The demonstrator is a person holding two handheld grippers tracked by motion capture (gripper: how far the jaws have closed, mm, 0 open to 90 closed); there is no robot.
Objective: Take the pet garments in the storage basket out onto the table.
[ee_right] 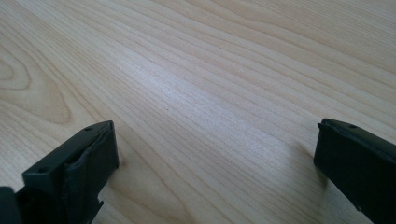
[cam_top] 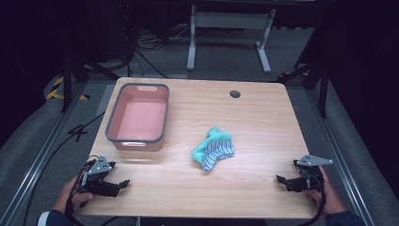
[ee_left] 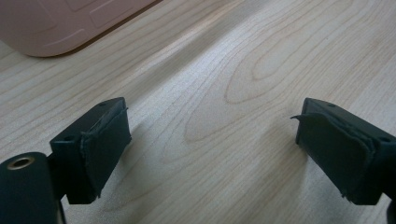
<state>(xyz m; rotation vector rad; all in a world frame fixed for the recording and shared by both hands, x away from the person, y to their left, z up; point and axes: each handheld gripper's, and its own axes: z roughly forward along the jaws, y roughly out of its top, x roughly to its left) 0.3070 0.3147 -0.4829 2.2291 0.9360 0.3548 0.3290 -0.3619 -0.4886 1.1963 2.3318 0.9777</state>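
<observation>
- One sock (cam_top: 213, 148), teal with a blue-and-white striped part, lies crumpled near the middle of the desk (cam_top: 254, 117), untouched, between the two grippers and well apart from each.
- Left gripper (cam_top: 123, 183) rests low at the near left corner, held in a hand (cam_top: 75, 195), pointing toward the middle; its jaws stand wide with bare wood between them.
- Right gripper (cam_top: 281, 180) sits at the near right corner in the other hand (cam_top: 327, 197), aimed left, released, nothing between its jaws.
- Both forearms are cut off by the bottom edge.
- Pink bin (cam_top: 138, 117), grey-rimmed, stands at the far left; the left gripper view catches just its corner.
</observation>
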